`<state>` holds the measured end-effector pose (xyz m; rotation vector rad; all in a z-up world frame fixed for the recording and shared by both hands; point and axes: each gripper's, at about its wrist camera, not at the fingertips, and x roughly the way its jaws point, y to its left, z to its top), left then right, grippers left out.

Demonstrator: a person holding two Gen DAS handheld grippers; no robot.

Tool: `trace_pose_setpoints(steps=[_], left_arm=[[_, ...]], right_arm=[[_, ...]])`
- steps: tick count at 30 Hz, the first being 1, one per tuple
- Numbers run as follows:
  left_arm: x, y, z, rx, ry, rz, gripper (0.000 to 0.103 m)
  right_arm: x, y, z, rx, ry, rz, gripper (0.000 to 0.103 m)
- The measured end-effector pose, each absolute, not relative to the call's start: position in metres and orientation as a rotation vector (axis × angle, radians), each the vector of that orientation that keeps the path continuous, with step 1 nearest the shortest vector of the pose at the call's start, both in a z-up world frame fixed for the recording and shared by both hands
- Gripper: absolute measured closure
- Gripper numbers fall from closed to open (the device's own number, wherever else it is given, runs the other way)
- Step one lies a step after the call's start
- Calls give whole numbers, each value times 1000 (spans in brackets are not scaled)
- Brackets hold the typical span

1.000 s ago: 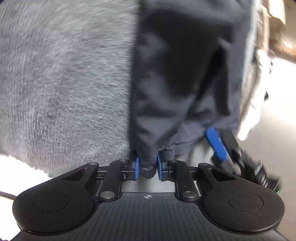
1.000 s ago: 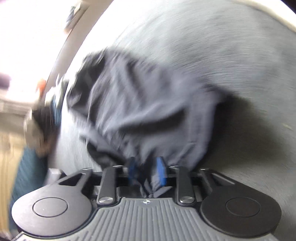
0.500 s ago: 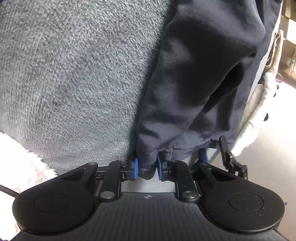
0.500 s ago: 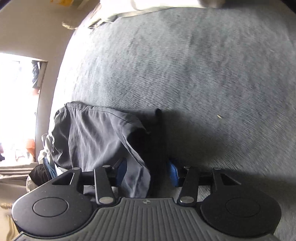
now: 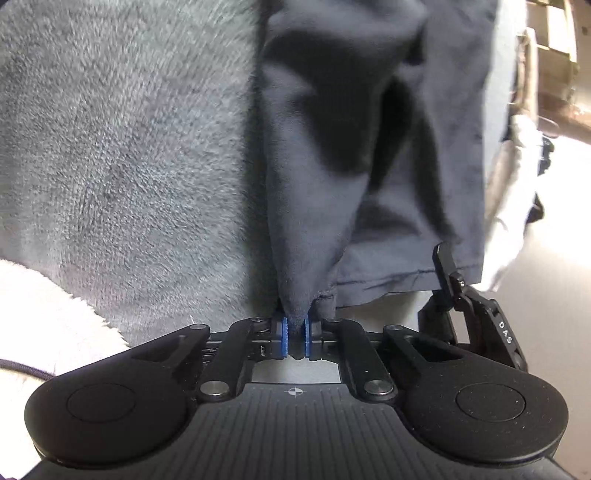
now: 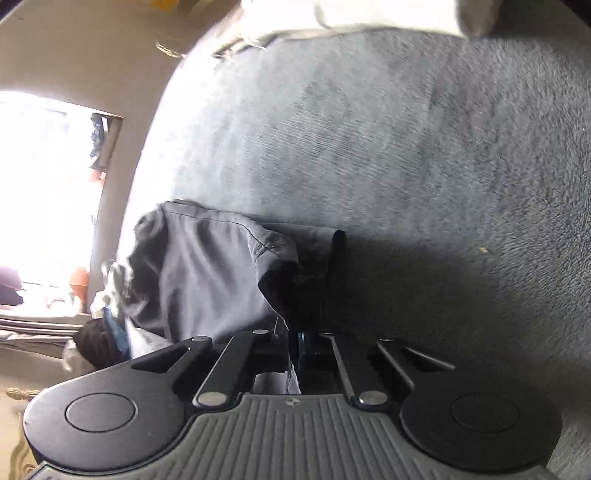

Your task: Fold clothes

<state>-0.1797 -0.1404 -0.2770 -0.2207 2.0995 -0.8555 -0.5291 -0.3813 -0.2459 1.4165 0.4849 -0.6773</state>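
The dark navy garment (image 5: 369, 155) lies bunched on a grey fleece blanket (image 5: 122, 155), one corner pinched tight in the left hand-held gripper (image 5: 294, 338), its hem running off to the right. The right hand-held gripper (image 6: 295, 347) has just clamped onto another fold of the cloth. White fabric (image 6: 332, 14) lies at the blanket's far edge

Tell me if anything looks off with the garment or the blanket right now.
Nothing stands out. The dark garment is bunched and creased on the grey blanket, as expected mid-fold, with both the left gripper and right gripper pinching its edge. No tears or stains are visible.
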Motion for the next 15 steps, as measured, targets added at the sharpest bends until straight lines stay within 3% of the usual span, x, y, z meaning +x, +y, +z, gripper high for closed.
trace_pose_setpoints(steps=[15], left_arm=[[-92, -133, -217, -530, 1959, -977, 98]], right_arm=[[-434, -405, -158, 1252, 392, -524, 100]])
